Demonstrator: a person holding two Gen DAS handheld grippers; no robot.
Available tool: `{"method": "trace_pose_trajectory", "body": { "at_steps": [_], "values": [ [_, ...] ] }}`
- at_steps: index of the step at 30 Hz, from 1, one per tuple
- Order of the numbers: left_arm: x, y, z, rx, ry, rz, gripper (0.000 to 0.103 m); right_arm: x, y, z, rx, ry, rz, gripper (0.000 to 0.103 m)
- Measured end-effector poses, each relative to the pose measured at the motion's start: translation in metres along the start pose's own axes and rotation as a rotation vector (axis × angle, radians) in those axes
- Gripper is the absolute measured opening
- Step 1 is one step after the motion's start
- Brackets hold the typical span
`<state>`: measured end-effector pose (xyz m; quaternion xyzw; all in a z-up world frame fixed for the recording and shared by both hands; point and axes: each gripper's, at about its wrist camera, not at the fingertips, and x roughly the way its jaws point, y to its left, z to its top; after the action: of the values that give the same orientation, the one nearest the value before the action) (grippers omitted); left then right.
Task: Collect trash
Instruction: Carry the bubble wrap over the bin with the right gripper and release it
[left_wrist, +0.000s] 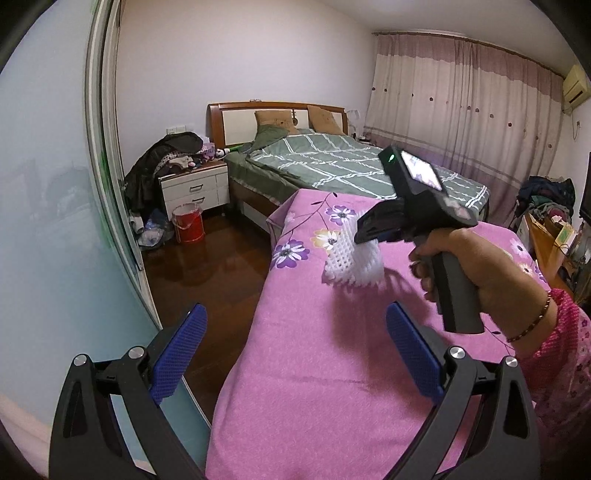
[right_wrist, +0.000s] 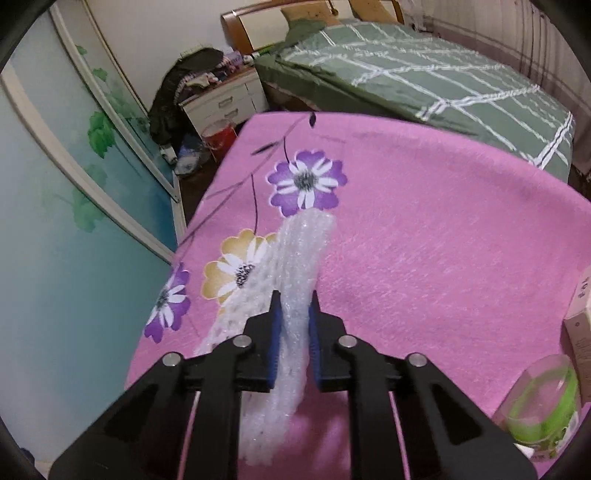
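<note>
A white foam net sleeve (left_wrist: 352, 262) hangs from my right gripper (left_wrist: 365, 236) just above the pink flowered cloth (left_wrist: 332, 369). In the right wrist view the right gripper (right_wrist: 293, 301) is shut on the foam net sleeve (right_wrist: 295, 266), which runs between the blue pads (right_wrist: 275, 332) and out past them. My left gripper (left_wrist: 295, 321) is open and empty, low at the near edge of the pink cloth, behind the sleeve.
A red bucket (left_wrist: 188, 225) stands on the dark wood floor by the white nightstand (left_wrist: 195, 188); it also shows in the right wrist view (right_wrist: 218, 138). A green bed (left_wrist: 351, 166) lies beyond. A clear green-labelled container (right_wrist: 543, 402) and a carton (right_wrist: 580, 325) sit on the cloth's right side.
</note>
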<state>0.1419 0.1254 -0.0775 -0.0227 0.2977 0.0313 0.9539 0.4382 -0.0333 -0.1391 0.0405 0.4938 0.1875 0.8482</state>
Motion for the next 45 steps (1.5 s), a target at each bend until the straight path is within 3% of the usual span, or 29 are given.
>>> {"method": "trace_pose_trajectory", "body": {
  "at_steps": [8,15,21,35,45],
  "values": [
    [0.005,-0.007,0.002,0.017,0.006,-0.019,0.096,-0.075,-0.019,-0.022,-0.030,-0.118,0.060,0.013],
    [0.009,-0.028,0.001,0.049,0.018,-0.055,0.096,-0.147,-0.053,-0.063,-0.068,-0.215,0.002,0.013],
    [0.011,-0.053,0.002,0.083,0.022,-0.096,0.096,-0.203,-0.129,-0.120,0.014,-0.276,-0.083,0.013],
    [0.029,-0.135,-0.004,0.169,0.054,-0.201,0.096,-0.323,-0.346,-0.276,0.457,-0.367,-0.385,0.013],
    [0.038,-0.184,-0.002,0.229,0.076,-0.238,0.096,-0.334,-0.424,-0.331,0.599,-0.345,-0.500,0.015]
  ]
}}
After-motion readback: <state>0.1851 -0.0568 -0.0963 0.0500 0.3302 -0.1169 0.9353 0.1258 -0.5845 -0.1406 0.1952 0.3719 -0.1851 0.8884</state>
